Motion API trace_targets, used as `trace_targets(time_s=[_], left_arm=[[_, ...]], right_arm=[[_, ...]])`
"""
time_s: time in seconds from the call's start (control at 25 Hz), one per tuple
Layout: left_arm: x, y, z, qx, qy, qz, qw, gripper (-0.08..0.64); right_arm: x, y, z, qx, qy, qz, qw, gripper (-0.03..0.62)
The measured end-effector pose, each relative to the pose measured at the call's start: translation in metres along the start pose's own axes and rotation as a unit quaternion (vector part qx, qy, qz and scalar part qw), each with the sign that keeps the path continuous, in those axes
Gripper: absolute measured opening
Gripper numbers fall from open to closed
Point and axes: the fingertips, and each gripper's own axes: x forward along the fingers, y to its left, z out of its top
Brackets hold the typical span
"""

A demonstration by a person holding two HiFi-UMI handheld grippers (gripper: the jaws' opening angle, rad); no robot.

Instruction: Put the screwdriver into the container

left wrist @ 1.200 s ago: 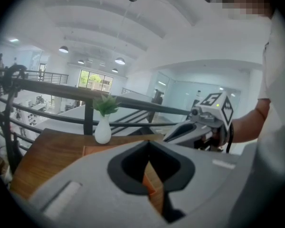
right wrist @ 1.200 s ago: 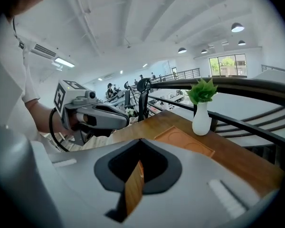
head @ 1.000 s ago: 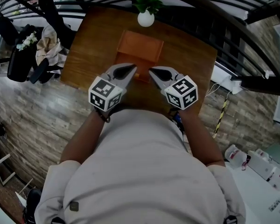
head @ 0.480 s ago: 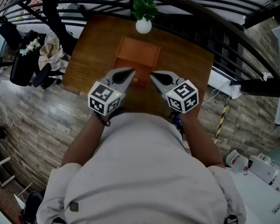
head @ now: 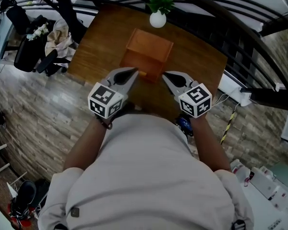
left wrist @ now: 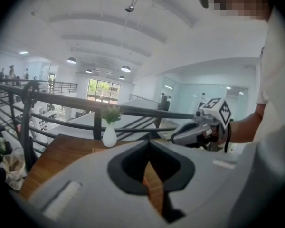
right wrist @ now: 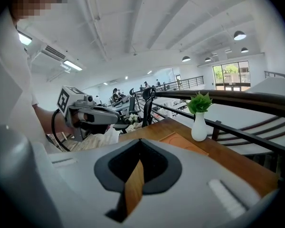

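**Both hand-held grippers closed and empty above the counter**
Markings: black-and-white square codes on the two cubes (head: 105, 100). The left hand-held gripper (head: 133, 71) and right hand-held gripper (head: 165, 74) have their jaws pressed together with nothing between them. The container (head: 149, 49) stands on the counter (head: 98, 42) at 12 o'clock from the tips. A small orange item (head: 143, 73) lies at its 6 o'clock edge; whether it is the screwdriver cannot be told.

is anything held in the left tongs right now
No, the left tongs are shut and empty, with only the wooden table showing through them.
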Motion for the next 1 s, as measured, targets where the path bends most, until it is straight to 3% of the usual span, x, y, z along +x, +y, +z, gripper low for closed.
trace_targets(time_s=[0.52,1.0], left_arm=[[-0.061,-0.008,-0.012,-0.001,-0.005,-0.008,1.0,0.003],[-0.152,-0.025,-0.046,-0.006,-0.018,-0.019,0.9996,0.003]], right_arm=[[0.005,0.055,0.015,-0.003,-0.028,0.003,1.0,0.008],[0.019,0.146,-0.001,-0.01,-0.023,-0.005,1.0,0.008]])
